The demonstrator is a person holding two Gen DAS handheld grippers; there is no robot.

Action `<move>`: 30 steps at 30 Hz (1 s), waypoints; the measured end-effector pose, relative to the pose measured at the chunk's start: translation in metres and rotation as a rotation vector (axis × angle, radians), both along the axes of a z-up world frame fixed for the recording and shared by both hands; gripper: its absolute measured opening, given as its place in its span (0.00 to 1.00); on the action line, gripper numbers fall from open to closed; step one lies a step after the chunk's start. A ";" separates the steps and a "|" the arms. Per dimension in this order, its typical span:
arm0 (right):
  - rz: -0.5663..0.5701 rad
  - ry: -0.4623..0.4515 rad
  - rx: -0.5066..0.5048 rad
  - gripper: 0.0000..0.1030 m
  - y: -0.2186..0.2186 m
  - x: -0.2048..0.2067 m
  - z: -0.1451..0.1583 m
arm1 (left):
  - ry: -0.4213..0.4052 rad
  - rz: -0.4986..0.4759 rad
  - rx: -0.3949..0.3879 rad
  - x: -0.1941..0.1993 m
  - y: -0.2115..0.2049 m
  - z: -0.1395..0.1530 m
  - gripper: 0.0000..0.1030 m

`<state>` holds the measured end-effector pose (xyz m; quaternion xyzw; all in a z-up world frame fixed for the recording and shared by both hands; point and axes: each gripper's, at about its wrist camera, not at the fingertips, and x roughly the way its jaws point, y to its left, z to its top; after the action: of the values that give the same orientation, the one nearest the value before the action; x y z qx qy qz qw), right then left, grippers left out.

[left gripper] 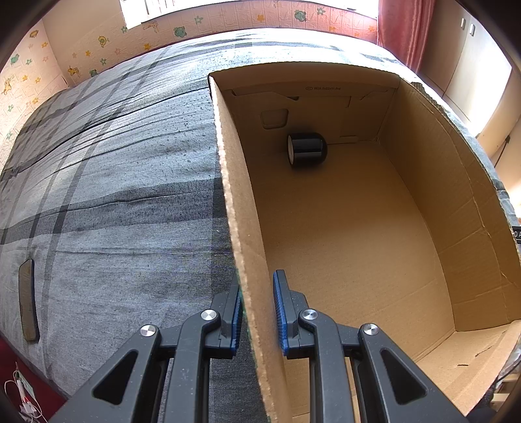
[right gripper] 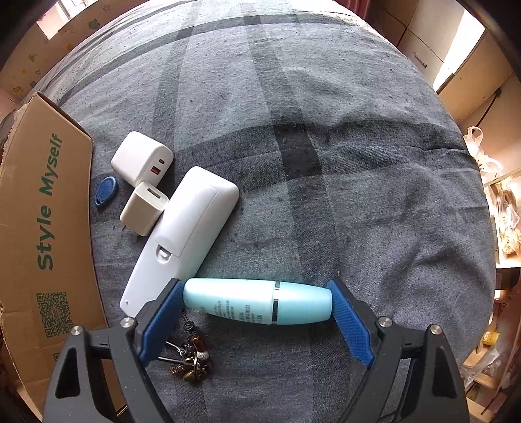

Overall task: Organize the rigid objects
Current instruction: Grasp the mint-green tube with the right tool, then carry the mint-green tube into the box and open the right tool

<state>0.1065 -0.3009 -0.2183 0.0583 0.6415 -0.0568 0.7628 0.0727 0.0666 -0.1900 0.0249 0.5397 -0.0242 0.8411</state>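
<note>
Turquoise bottle [right gripper: 257, 301] only rightward; black cylinder [left gripper: 307, 149] only leftward.

**A bedroom in a home**

The work surface is a bed [left gripper: 114, 182] covered with a grey plaid sheet that fills most of both views. Behind it, the far wall carries children's wallpaper [left gripper: 97, 55] printed with small animals, stars and flowers, and a bright window [left gripper: 146, 9] sits above. A pink curtain [left gripper: 403, 29] hangs at the far right, next to pale cabinet doors [left gripper: 469, 48]. In the right wrist view, more cupboards [right gripper: 456, 58] line the far right, and plastic bags [right gripper: 488, 162] and cluttered shelves [right gripper: 501, 253] stand beside the bed. Chargers [right gripper: 143, 161], a remote [right gripper: 192, 221] and keys [right gripper: 192, 361] lie on the sheet.
</note>
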 end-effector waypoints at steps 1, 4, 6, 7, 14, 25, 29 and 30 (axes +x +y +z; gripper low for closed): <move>0.005 -0.006 -0.003 0.88 0.001 0.000 0.004 | 0.000 0.000 0.000 0.000 0.000 0.000 0.19; 0.021 -0.029 -0.021 0.88 0.007 0.001 0.017 | 0.000 0.001 -0.001 0.000 0.000 0.000 0.19; 0.033 -0.042 -0.027 0.88 0.012 0.003 0.027 | 0.001 0.001 -0.001 0.000 0.000 0.000 0.19; 0.039 -0.050 -0.029 0.88 0.014 0.004 0.032 | 0.001 0.001 -0.001 0.000 0.000 0.000 0.19; 0.088 -0.098 -0.039 0.88 0.034 0.010 0.061 | 0.001 0.001 -0.001 0.000 0.000 0.000 0.19; 0.176 -0.172 -0.027 0.88 0.069 0.018 0.105 | 0.002 0.001 -0.002 -0.001 0.000 0.001 0.19; 0.214 -0.197 -0.016 0.88 0.086 0.024 0.118 | 0.003 0.001 -0.002 0.000 0.000 0.001 0.19; 0.224 -0.203 -0.015 0.88 0.091 0.025 0.120 | 0.003 0.001 -0.002 -0.001 0.000 0.001 0.19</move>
<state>0.1312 -0.2101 -0.0980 -0.0138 0.5631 0.0303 0.8257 0.0718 0.0668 -0.1893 0.0238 0.5409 -0.0243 0.8404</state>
